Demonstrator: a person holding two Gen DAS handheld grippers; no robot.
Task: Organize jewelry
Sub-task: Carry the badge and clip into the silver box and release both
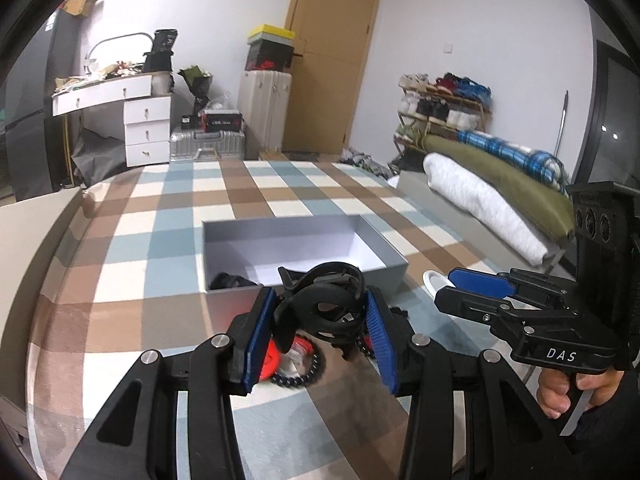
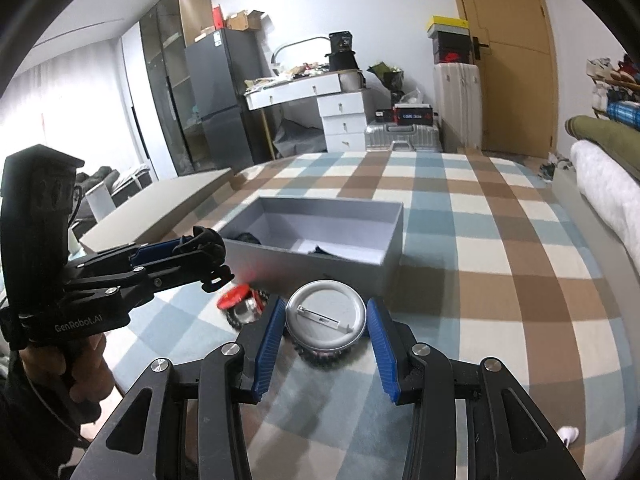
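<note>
Left hand-held gripper point(image 1: 320, 312) — black hair claw point(image 1: 320, 300) clamped, beside grey box point(image 1: 304, 280) rim.

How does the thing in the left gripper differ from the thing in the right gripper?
The left gripper holds a black hair clip; the right gripper holds a silver badge. The clip is an open, looping shape; the badge is a flat round disc showing its pin side. The clip is lifted clear of the cloth; whether the badge is, I cannot tell. Both sit between blue pads.

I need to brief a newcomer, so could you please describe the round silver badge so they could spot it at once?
On the checked cloth, just in front of the open grey box, the badge sits between the right gripper's blue pads. Unlike the neighbouring dark beads, it is a silver disc crossed by a pin.
</note>
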